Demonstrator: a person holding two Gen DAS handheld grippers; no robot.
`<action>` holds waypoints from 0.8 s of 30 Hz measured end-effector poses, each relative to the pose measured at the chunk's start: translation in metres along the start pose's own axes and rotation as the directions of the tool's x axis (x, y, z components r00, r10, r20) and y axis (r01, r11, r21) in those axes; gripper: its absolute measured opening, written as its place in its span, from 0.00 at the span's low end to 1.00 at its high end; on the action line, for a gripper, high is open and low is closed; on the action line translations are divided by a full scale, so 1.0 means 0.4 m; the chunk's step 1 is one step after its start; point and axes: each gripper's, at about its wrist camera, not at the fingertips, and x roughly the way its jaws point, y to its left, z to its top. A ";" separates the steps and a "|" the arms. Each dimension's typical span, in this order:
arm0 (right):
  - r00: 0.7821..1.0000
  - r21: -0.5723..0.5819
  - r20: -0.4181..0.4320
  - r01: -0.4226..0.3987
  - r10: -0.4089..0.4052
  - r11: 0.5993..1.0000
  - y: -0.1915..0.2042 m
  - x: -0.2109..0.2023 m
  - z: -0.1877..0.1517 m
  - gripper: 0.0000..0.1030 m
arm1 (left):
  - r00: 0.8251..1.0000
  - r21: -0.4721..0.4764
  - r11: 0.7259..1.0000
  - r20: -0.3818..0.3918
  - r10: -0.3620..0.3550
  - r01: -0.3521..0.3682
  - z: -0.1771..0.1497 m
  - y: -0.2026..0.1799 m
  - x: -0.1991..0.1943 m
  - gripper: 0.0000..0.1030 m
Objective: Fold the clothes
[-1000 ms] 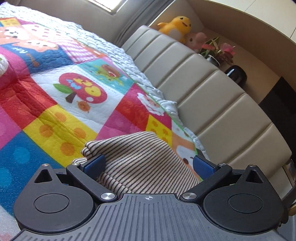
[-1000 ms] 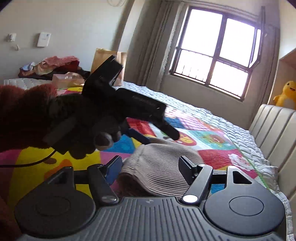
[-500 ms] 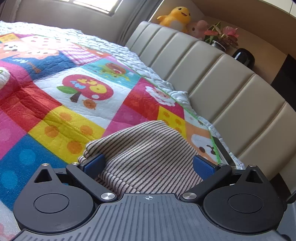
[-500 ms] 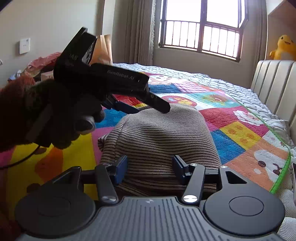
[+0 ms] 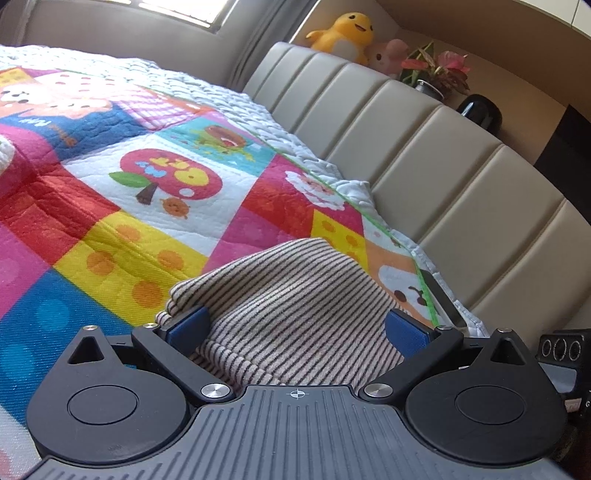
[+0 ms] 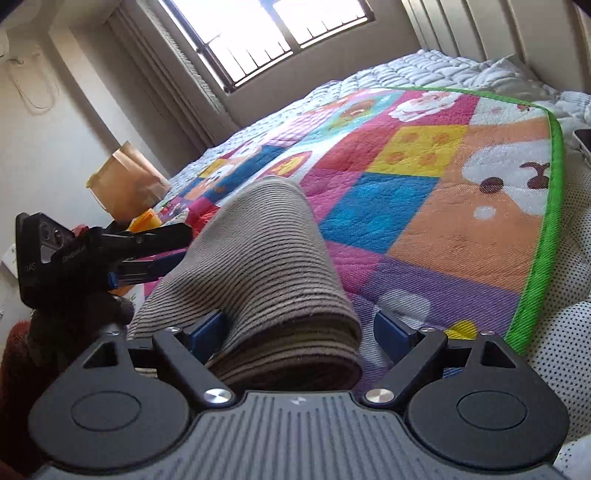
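A beige garment with thin dark stripes (image 5: 295,295) lies bunched on a colourful patchwork quilt (image 5: 110,192). In the left wrist view my left gripper (image 5: 295,326) is open, its blue pads wide apart on either side of the cloth. In the right wrist view the garment (image 6: 266,266) rises in a fold between the open pads of my right gripper (image 6: 301,330). The left gripper (image 6: 147,254) shows there at the left, held by a dark gloved hand, reaching onto the cloth's left edge.
A beige padded headboard (image 5: 424,155) runs along the right of the bed. On the shelf behind it sit a yellow plush toy (image 5: 343,33), a pink one (image 5: 388,55) and a potted plant (image 5: 436,74). The quilt's green edge (image 6: 546,221) lies at the right.
My right gripper has swung right and dropped lower, its jaws opening wider around the fold. My left gripper has stayed open over the cloth with a slight shift in view.
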 end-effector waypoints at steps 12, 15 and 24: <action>0.997 -0.103 -0.046 0.059 -0.064 0.993 0.058 -0.015 -0.058 0.57 | 0.996 -0.124 0.990 0.068 -0.052 0.060 0.011 0.046 -0.050 1.00; 0.999 -0.088 -0.021 0.048 -0.050 0.995 0.043 -0.030 -0.075 0.58 | 0.995 -0.132 0.991 0.102 0.018 -0.004 -0.006 0.020 -0.105 1.00; 0.999 -0.124 -0.009 0.030 -0.031 0.992 0.051 -0.063 -0.037 0.66 | 0.999 -0.151 0.988 -0.008 0.034 -0.035 -0.121 -0.015 -0.079 0.92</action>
